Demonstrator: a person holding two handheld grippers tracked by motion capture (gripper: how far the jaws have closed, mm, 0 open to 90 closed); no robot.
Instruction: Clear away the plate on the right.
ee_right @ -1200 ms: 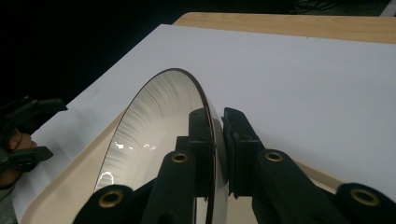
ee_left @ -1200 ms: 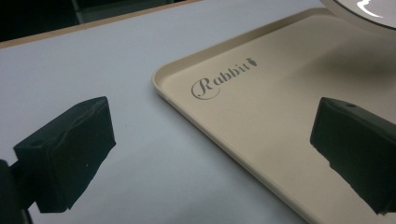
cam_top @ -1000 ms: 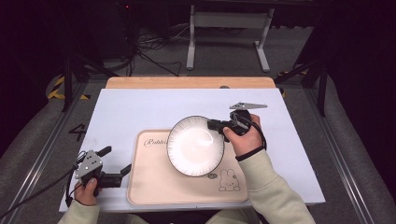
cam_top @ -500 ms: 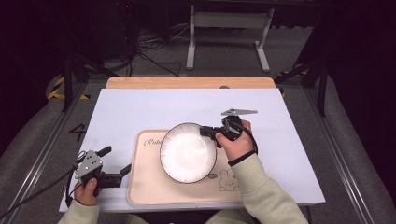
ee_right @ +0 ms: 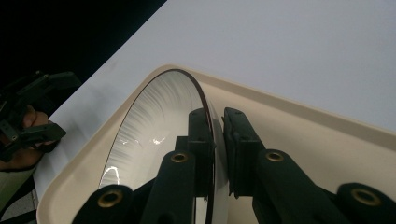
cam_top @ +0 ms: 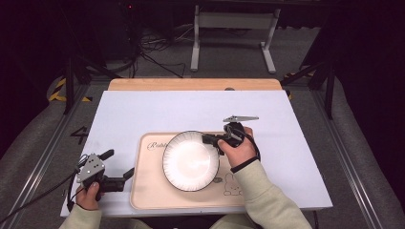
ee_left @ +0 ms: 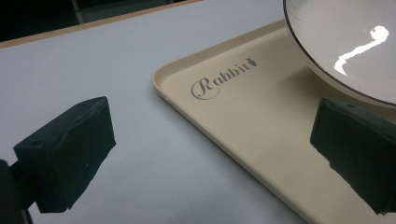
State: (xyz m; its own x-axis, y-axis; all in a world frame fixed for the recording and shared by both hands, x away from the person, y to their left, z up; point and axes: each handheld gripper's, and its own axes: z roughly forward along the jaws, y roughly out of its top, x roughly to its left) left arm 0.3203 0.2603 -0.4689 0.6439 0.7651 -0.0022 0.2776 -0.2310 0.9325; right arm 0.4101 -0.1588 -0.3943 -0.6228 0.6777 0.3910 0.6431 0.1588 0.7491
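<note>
A white plate (cam_top: pixel 190 161) with a thin dark rim hangs over the beige tray (cam_top: pixel 153 195), which carries a "Rabbit" mark and a rabbit drawing. My right gripper (cam_top: pixel 213 140) is shut on the plate's right rim; in the right gripper view the two black jaws pinch the ribbed plate (ee_right: pixel 154 135) edge, with my right gripper (ee_right: pixel 218 140) above the tray (ee_right: pixel 327 140). My left gripper (cam_top: pixel 119 164) stands open on the white table just left of the tray. In the left gripper view my left gripper (ee_left: pixel 224 154) frames the tray (ee_left: pixel 243 116) corner, with the plate (ee_left: pixel 345 42) at upper right.
The white table top (cam_top: pixel 157 109) has a wooden strip (cam_top: pixel 191 84) along its far edge. Dark floor, cables and a metal stand (cam_top: pixel 234 28) lie beyond. A cable (cam_top: pixel 33 200) trails from the left gripper off the table's left side.
The right gripper has carried the plate leftward and toward me, bringing it lower over the tray. The left gripper has stayed in place.
</note>
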